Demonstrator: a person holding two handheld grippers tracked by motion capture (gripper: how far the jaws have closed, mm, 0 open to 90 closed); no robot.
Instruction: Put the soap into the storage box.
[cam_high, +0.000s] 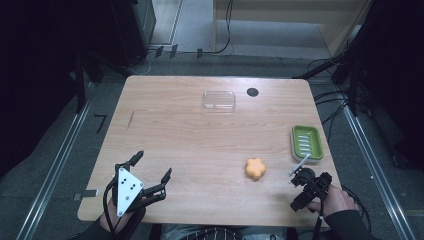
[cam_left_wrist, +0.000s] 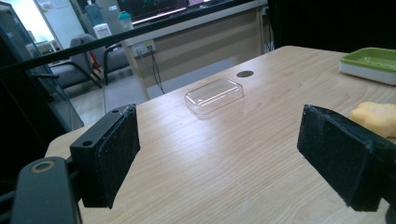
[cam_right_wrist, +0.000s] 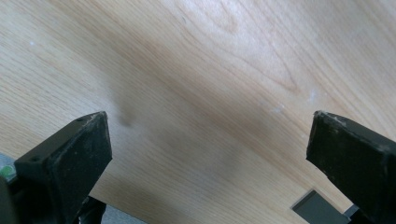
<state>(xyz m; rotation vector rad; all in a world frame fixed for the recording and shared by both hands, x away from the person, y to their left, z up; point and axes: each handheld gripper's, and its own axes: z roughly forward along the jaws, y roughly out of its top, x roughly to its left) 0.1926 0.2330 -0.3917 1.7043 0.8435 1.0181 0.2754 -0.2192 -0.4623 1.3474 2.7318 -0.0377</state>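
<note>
On the table (cam_high: 200, 145) we find nothing moved yet: the orange soap (cam_high: 255, 168) lies bare between both grippers, near the green dish (cam_high: 306, 142). Left gripper (cam_high: 152, 167) and right gripper (cam_high: 299, 174) stand wide, empty. All work remains.

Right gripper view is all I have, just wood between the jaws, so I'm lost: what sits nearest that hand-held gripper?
Observer: An orange flower-shaped block lies on the table, just left of the right hand-held gripper.
Operator: Anything farther out?
Observer: A green soap dish sits by the table's right edge, past the gripper.
Operator: And the other one?
Observer: The left hand-held gripper is open near the near-left corner, holding nothing.
</note>
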